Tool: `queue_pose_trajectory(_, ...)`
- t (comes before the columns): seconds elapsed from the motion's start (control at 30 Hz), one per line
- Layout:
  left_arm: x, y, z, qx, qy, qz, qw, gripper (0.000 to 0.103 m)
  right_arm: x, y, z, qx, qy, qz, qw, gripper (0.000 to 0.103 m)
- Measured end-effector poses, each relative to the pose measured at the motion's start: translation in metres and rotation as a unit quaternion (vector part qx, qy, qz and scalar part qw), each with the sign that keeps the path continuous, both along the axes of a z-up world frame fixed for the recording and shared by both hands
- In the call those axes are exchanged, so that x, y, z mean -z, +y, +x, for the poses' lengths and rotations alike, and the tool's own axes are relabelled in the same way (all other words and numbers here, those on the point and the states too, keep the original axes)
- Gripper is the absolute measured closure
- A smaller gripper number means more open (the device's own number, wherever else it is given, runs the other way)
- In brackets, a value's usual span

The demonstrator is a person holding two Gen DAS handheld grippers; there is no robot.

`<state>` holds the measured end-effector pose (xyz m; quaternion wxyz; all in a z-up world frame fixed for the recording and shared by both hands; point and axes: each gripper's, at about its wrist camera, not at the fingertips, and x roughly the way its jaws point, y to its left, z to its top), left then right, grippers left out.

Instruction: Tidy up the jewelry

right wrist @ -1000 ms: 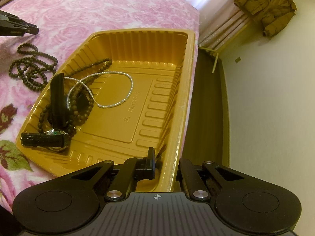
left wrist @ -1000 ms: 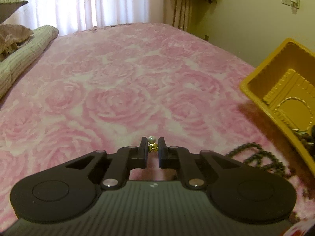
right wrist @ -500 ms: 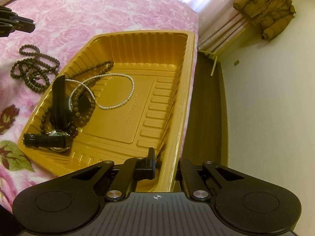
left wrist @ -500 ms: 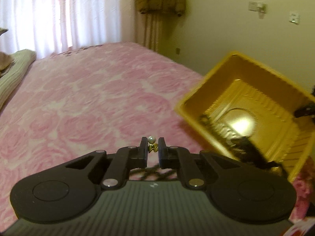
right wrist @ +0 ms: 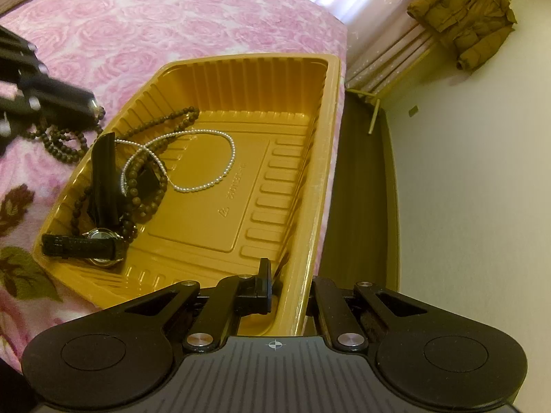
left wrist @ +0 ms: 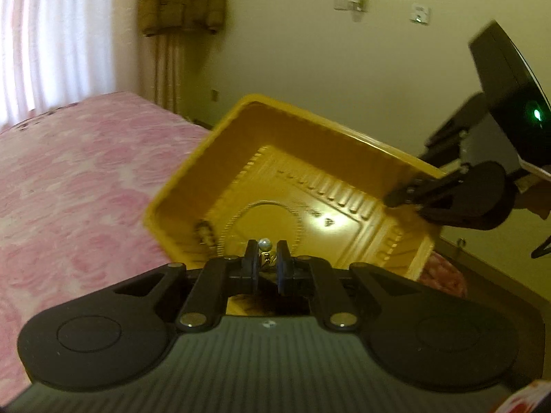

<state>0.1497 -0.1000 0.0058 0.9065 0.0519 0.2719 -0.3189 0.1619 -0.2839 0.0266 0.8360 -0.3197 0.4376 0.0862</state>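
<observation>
Gold pearl earring [left wrist: 265, 252] sits pinched between the left gripper's [left wrist: 267, 256] fingers.

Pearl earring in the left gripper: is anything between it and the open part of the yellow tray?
Nothing visible. The left gripper holds the pearl earring above the yellow tray. The watch, pearl necklace and bead strings sit at one end; the middle floor is bare.

A home bedroom: a bed [right wrist: 179, 24] under pink rose bedding, white curtains [left wrist: 58, 34] at ten o'clock, a jacket [right wrist: 465, 24] hanging.
</observation>
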Motion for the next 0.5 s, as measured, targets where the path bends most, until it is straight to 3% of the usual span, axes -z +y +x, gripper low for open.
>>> queue_pose_trajectory(0.5,0.012,-0.037,0.004,0.037,0.017,0.015,0.9991,0.094,0.002,-0.002,0.000,0.000,0.002,0.004,1.000,0.098)
